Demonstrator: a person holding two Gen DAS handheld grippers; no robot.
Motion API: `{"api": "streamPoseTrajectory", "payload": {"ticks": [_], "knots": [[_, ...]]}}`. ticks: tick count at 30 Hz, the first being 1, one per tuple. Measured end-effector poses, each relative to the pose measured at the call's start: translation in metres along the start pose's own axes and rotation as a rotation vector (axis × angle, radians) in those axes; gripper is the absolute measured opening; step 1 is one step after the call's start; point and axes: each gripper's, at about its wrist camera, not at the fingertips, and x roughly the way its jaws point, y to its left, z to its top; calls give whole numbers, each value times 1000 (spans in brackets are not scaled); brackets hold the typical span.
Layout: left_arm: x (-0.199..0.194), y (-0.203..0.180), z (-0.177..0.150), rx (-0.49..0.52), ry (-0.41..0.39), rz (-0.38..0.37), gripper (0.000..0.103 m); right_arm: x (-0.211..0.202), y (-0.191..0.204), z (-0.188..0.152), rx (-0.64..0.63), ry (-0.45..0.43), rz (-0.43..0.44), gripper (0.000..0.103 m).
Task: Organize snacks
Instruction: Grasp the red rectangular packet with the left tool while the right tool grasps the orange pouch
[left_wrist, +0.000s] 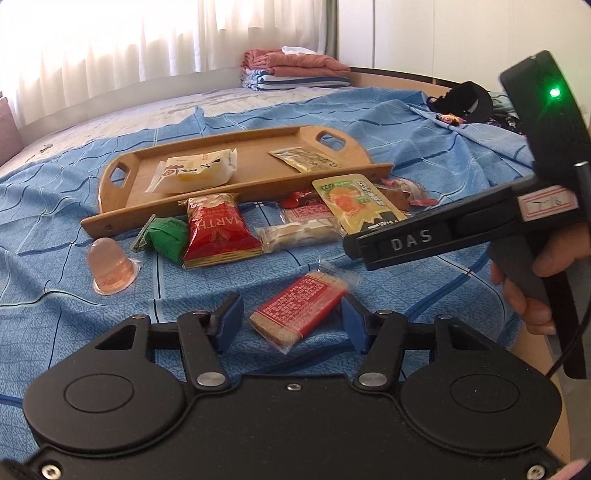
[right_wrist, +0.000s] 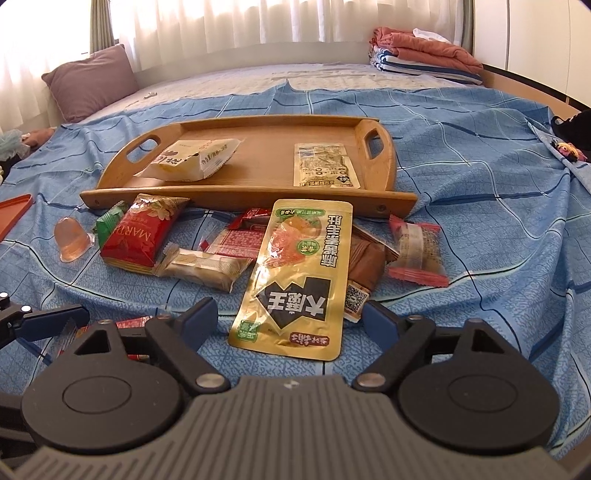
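Observation:
A red wafer packet (left_wrist: 299, 314) lies on the blue bedsheet between the blue pads of my left gripper (left_wrist: 291, 319), which is open, with a gap at the left pad. My right gripper (right_wrist: 290, 315) is open around the near end of a long yellow pouch (right_wrist: 295, 280), without pressing it. Its black finger (left_wrist: 391, 240) reaches in over the pouch (left_wrist: 354, 203) in the left wrist view. Behind them stands a wooden tray (left_wrist: 122, 218) (right_wrist: 207, 197) holding a white-yellow packet (left_wrist: 195, 170) and a golden sachet (left_wrist: 303, 158).
In front of the tray lie a jelly cup (left_wrist: 110, 269), a green packet (left_wrist: 166, 236), a red bag (left_wrist: 218, 232), a beige biscuit packet (right_wrist: 207, 269), a brown packet (right_wrist: 365, 262) and a pink-edged cake (right_wrist: 417, 251). Folded blankets (right_wrist: 424, 51) and a pillow (right_wrist: 88, 81) sit farther back.

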Motion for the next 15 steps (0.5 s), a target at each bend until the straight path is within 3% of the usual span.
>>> {"api": "streamPoseTrajectory", "payload": {"ticks": [5,8,10,15], "knots": [[-6,0,-1,9,-15,-5,57,3,8,1,-36,4,-19,81],[-4,1,-1,8,-4,-17,57,1,11,1,-54,6,-21,68],[-1,3,0,2,13,-45,50,-3,13,1,-73,12,-11,68],[5,3,3,12,13,-72,50,-12,11,-1,-77,28,-4,68]]}}
